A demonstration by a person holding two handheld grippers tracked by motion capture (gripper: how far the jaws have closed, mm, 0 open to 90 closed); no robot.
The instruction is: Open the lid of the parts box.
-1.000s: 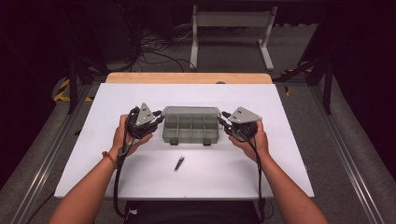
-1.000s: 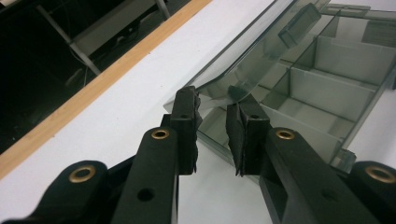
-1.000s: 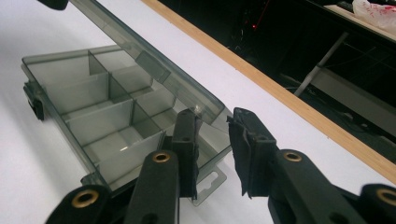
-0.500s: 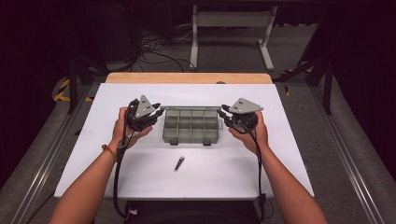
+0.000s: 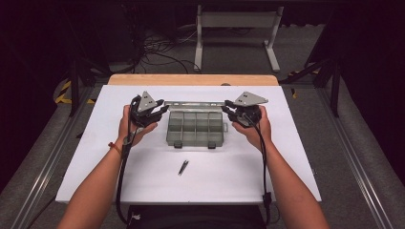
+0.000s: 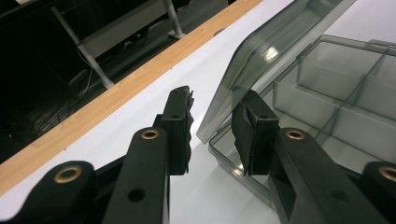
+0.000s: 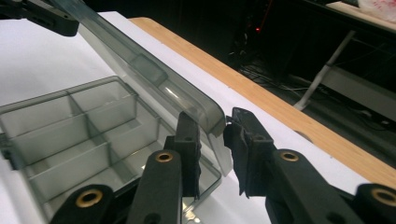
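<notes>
A smoky clear compartment box [image 5: 196, 130] lies mid-table with its hinged lid [image 5: 193, 103] tilted up at the far side. My left gripper [image 5: 162, 109] is at the lid's left end. In the left gripper view the lid's corner [image 6: 261, 60] sits between the pads [image 6: 180, 126] with a gap showing; these jaws have just been opening. My right gripper [image 5: 225, 109] is at the lid's right end. In the right gripper view its jaws [image 7: 212, 140] have just been closing and press on the lid's corner [image 7: 140, 65] above the empty compartments [image 7: 70, 130].
A small dark slim object [image 5: 183, 167] lies on the white tabletop [image 5: 286, 162] in front of the box. A wooden strip [image 5: 191, 79] runs along the far edge. Beyond it are a metal stand [image 5: 234, 28] and cables on the dark floor.
The lid, lying flat a second ago, has swung up at the far side. Both hands have moved away from me and slightly up along the box ends.
</notes>
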